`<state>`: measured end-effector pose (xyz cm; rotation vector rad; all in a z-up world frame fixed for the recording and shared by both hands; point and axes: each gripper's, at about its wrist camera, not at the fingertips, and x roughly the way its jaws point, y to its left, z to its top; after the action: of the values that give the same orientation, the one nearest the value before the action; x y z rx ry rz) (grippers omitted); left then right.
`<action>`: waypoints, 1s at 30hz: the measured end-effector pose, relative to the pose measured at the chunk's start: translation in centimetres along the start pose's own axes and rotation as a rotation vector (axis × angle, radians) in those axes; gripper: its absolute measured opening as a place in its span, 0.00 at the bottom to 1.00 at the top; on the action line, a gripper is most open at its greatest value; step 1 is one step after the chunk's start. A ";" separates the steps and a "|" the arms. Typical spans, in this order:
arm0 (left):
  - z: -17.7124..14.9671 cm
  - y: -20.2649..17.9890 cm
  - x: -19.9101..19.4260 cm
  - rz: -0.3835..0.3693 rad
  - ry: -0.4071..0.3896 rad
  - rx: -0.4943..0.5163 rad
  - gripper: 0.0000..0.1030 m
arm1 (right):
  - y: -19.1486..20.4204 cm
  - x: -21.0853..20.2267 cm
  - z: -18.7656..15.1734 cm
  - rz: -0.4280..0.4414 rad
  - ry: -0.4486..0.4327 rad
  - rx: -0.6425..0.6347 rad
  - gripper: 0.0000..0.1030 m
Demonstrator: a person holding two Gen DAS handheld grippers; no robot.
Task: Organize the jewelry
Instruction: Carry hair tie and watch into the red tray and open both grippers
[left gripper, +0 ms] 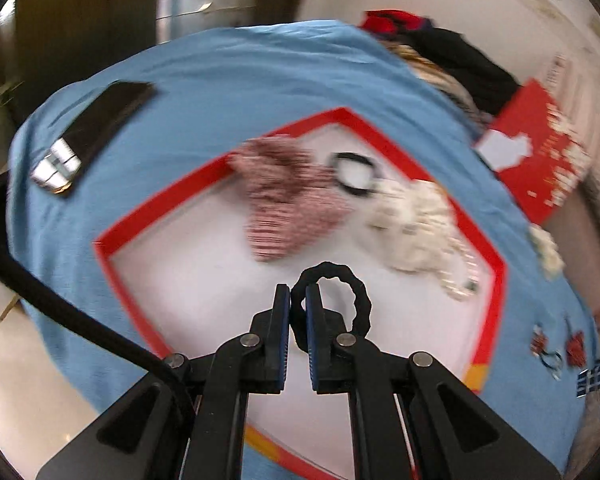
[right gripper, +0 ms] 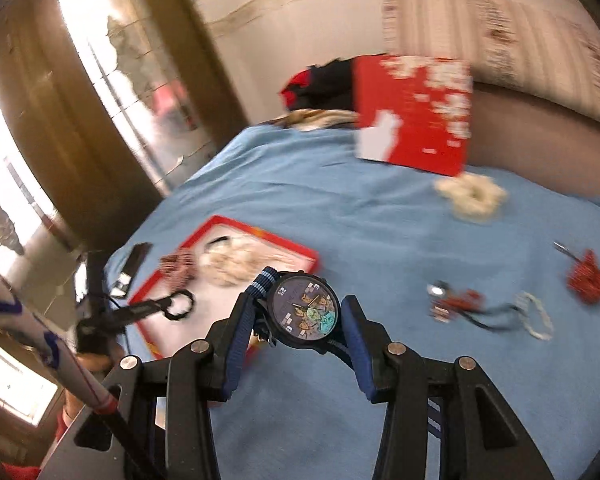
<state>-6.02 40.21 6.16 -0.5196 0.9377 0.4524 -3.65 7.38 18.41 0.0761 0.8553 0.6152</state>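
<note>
Left wrist view: left gripper (left gripper: 297,294), jaws nearly shut, pinching black hair tie (left gripper: 332,300) by one edge above the red-rimmed tray (left gripper: 160,200). Loop stands roughly upright, its free side swinging rightward. Risk: so slim a pinch may slip, dropping the tie outside the tray

Right wrist view: right gripper (right gripper: 302,316), jaws about half open, clamped across the watch (right gripper: 305,312) over the blue cloth (right gripper: 340,200). Dial faces the camera; strap axis runs upper-left to lower-right. Risk: case may twist between the pads
</note>
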 end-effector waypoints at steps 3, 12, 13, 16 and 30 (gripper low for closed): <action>0.5 1.1 0.4 0.076 -0.003 -0.019 0.07 | 3.0 4.1 0.4 0.049 0.046 -0.013 0.47; 1.7 4.7 -0.4 0.068 -0.031 -0.138 0.19 | 8.5 16.3 -2.4 0.075 0.231 -0.037 0.47; 1.7 4.8 -0.6 0.058 -0.035 -0.145 0.26 | 8.9 16.9 -2.6 0.074 0.240 -0.042 0.47; 1.8 4.8 -1.3 0.018 -0.062 -0.161 0.28 | 9.6 18.4 -3.4 0.074 0.265 -0.055 0.47; 1.9 4.4 -3.6 -0.004 -0.169 -0.182 0.38 | 10.2 20.5 -3.9 0.083 0.292 -0.013 0.55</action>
<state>-9.23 44.35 9.17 -0.6376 0.7369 0.5723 -1.20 26.08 4.89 0.0095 1.1350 0.7208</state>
